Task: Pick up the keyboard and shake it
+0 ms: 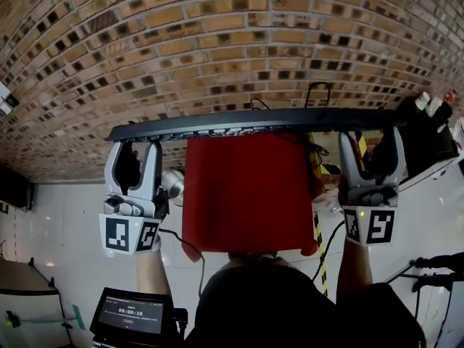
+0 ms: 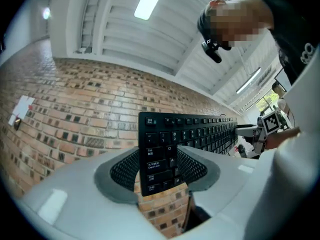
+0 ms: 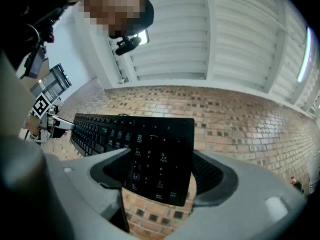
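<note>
A long black keyboard (image 1: 254, 122) is held up in the air, edge-on in the head view, in front of a brick wall. My left gripper (image 1: 134, 145) is shut on its left end, and my right gripper (image 1: 373, 140) is shut on its right end. In the left gripper view the keyboard (image 2: 185, 131) stands between the mesh pads of my left gripper (image 2: 157, 166), with the Tab and Caps Lock keys clamped. In the right gripper view the keyboard (image 3: 150, 149) shows its number pad, held by my right gripper (image 3: 160, 171). The keys face the person.
A red block-like surface (image 1: 246, 191) lies below the keyboard. The brick wall (image 1: 217, 35) fills the background. Dark bags (image 1: 428, 133) sit at the right. A small screen (image 1: 130, 314) stands at the lower left, and cables (image 1: 330, 241) trail over the white floor.
</note>
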Demonstrator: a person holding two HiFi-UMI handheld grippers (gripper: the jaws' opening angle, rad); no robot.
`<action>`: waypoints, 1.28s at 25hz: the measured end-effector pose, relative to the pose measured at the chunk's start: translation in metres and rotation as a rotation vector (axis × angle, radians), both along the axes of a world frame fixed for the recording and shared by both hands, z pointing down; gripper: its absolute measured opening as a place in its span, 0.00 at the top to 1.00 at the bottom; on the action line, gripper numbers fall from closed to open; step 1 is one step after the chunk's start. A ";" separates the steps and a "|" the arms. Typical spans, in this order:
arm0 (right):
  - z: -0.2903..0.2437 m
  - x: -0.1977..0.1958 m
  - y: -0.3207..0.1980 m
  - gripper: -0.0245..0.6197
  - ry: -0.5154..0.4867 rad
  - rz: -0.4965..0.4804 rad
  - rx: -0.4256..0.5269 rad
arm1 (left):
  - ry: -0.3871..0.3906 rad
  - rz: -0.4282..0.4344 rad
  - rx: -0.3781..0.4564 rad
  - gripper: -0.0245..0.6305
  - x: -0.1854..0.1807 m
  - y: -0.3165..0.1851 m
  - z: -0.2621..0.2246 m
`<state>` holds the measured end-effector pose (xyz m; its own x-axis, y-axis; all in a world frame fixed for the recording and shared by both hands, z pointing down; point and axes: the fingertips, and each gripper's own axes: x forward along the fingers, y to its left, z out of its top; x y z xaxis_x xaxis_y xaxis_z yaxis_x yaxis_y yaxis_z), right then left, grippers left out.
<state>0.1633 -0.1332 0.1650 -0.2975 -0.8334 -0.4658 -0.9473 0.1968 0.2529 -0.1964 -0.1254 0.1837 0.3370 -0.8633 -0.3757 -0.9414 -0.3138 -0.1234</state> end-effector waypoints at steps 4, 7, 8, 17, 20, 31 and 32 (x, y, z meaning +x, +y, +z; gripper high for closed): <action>-0.008 -0.001 0.007 0.40 -0.017 0.002 0.064 | -0.017 -0.029 0.105 0.60 -0.003 0.010 -0.017; 0.004 -0.003 0.002 0.40 -0.016 -0.004 0.040 | -0.011 -0.035 0.084 0.60 -0.005 0.007 -0.005; 0.008 -0.004 0.001 0.40 -0.013 -0.004 0.033 | -0.007 -0.035 0.073 0.60 -0.005 0.006 -0.001; -0.011 -0.024 0.010 0.40 0.047 -0.001 0.076 | 0.094 -0.029 0.089 0.59 -0.016 0.002 0.020; -0.027 -0.038 0.017 0.40 0.122 0.001 0.112 | 0.170 -0.024 0.091 0.59 -0.024 0.004 0.033; -0.046 -0.065 0.026 0.40 0.281 -0.019 0.152 | 0.315 -0.017 0.066 0.59 -0.037 0.007 0.065; -0.044 -0.063 0.025 0.40 0.268 -0.022 0.148 | 0.305 -0.020 0.069 0.59 -0.036 0.008 0.063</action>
<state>0.1003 -0.1080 0.1208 -0.4436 -0.7544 -0.4838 -0.8386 0.1591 0.5210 -0.2327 -0.1176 0.2463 0.1831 -0.8375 -0.5149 -0.9443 -0.2955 0.1449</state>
